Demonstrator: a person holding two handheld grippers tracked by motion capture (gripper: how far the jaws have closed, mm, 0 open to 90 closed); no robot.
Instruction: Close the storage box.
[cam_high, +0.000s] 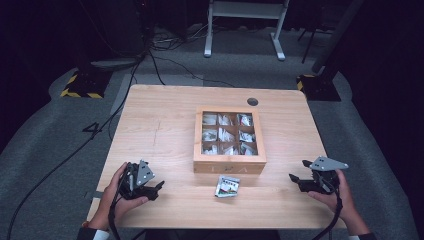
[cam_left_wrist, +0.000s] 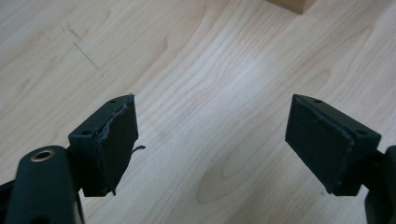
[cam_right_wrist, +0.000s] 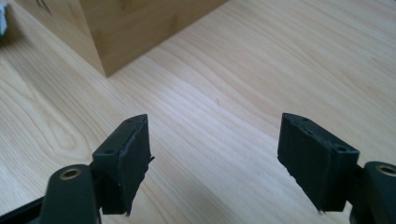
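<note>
We hold the left gripper (cam_high: 159, 187) low at the near left corner of the wooden table (cam_high: 160, 125), its tips turned toward the middle. Its jaws stand spread, with bare wood grain between them in the left gripper view (cam_left_wrist: 210, 140); nothing pinched. A frayed bit hangs off the edge of one pad (cam_left_wrist: 116, 149).

Our right gripper (cam_high: 299, 170) sits near the right edge, tips turned inward as well. Its jaws are likewise spread and empty in the right gripper view (cam_right_wrist: 212, 158), over bare tabletop.

Between the two, near the front edge, lies a small packet (cam_high: 227, 186) with a green, white and red print, flat on the table, well apart from both grippers. It rests just in front of the wooden box (cam_high: 229, 168), close to the front wall but not touching as far as we can tell.

The box stands mid-table, its top divided into nine compartments, three by three, each holding pale wrapped packets (cam_high: 226, 135). A corner of the box (cam_right_wrist: 107, 32) shows ahead of the right jaws.

Past the box, a round grommet hole (cam_high: 252, 101) near the far edge. Beyond the table: grey carpet, cables (cam_high: 165, 75), a white stand's legs (cam_high: 245, 30).
</note>
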